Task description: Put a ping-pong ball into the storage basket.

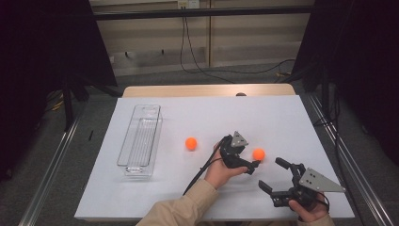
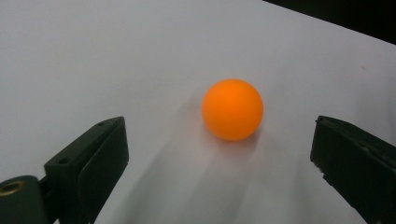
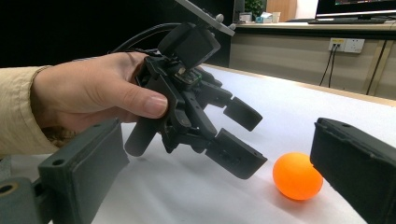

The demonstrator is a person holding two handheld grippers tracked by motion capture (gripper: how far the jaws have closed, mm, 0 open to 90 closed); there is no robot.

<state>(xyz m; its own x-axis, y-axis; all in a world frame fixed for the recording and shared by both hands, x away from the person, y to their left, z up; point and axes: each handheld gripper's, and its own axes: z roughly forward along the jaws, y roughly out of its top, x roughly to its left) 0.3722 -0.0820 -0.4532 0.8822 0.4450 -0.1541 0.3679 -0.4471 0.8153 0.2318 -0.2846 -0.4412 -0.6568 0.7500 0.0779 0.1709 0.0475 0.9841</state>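
Left gripper view – left gripper [image 2: 219, 154] spread wide, orange ball [image 2: 232, 109] just ahead, untouched – right gripper [image 1: 275, 176] likewise spread.

Both forearms wear tan sleeves [image 1: 181, 211] that end at the wrist. The left tool [image 1: 254, 164] is matte black with blocky rectangular jaws, a grey three-cornered plate [image 1: 239, 140] on top and a black cable [image 1: 201, 172] trailing toward the near edge. The right tool [image 1: 274, 175] is the same black build, topped by a larger grey plate [image 1: 321, 181] with small holes.
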